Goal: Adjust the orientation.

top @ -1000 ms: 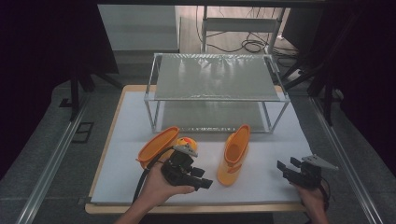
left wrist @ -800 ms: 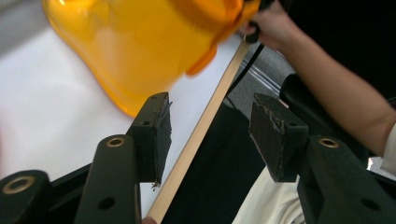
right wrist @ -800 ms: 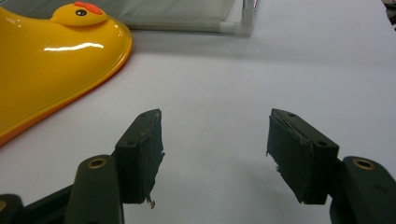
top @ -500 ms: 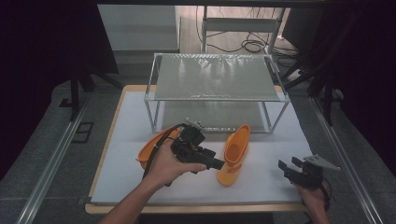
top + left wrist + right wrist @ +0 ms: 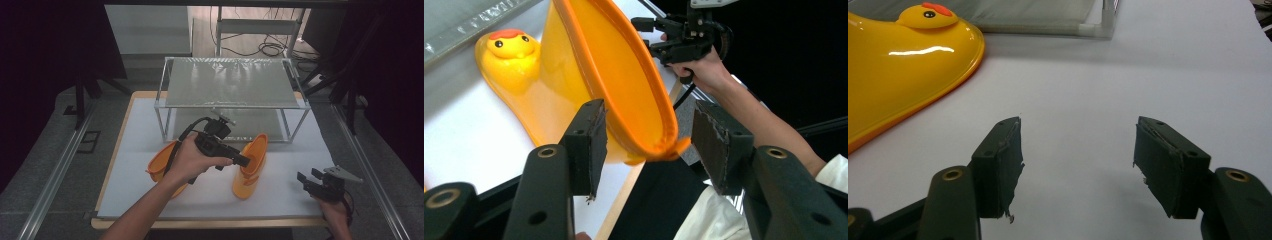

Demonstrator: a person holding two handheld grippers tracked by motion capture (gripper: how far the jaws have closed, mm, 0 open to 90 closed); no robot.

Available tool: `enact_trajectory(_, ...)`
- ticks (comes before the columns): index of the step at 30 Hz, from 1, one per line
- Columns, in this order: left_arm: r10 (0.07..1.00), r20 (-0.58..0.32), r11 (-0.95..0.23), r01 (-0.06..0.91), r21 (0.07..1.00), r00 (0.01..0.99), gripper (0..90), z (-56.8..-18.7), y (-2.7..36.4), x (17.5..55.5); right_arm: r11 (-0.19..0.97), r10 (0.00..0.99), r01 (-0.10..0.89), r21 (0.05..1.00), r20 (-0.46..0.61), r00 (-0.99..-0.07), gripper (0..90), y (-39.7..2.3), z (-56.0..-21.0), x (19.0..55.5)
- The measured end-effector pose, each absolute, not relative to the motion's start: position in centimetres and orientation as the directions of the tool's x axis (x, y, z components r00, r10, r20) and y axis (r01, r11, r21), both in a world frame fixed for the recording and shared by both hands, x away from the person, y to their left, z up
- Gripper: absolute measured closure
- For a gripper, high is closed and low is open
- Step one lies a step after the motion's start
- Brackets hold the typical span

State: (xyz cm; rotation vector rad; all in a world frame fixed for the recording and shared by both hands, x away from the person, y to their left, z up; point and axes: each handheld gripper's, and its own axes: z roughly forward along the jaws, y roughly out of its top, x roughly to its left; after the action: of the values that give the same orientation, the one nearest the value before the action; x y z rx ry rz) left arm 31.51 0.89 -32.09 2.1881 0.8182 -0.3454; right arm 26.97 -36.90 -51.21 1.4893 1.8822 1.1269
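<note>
One orange rain boot lies on its side on the counter. The left gripper holds its fingers wide apart around the rim of the standing boot, probably to grip it. The right gripper rests nearby, open and empty.

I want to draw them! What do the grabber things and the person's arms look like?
Both are black. The left gripper has two flat, rough-edged pads and round holes. The right gripper wears a grey three-cornered plate. A black cable trails off the left one. A white sleeve shows.
</note>
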Motion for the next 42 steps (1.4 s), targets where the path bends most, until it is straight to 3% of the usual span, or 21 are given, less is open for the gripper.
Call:
enact_trajectory(14, 0.522, -0.446, -0.552, 0.687, 0.473, 0.727, 48.6, -32.7, -1.9, 34.8, 0.073, 0.949, 0.554, 0.829, 0.112, -0.294, 35.7, -36.9, -51.3, 27.0)
enact_trajectory(28, 0.564, -0.416, -0.582, 0.701, 0.412, 0.713, 52.9, -34.1, -3.6, 35.9, 0.069, 0.95, 0.556, 0.828, 0.116, -0.291, 35.7, -37.0, -51.4, 27.0)
enact_trajectory(35, 0.58, -0.395, -0.594, 0.702, 0.393, 0.712, 60.7, -34.9, -4.4, 36.2, 0.069, 0.95, 0.555, 0.829, 0.115, -0.29, 35.7, -37.1, -51.4, 27.1)
enact_trajectory(42, 0.588, -0.385, -0.599, 0.703, 0.385, 0.711, 79.0, -35.0, -4.7, 36.2, 0.066, 0.951, 0.556, 0.829, 0.117, -0.286, 35.7, -37.1, -51.4, 27.1)
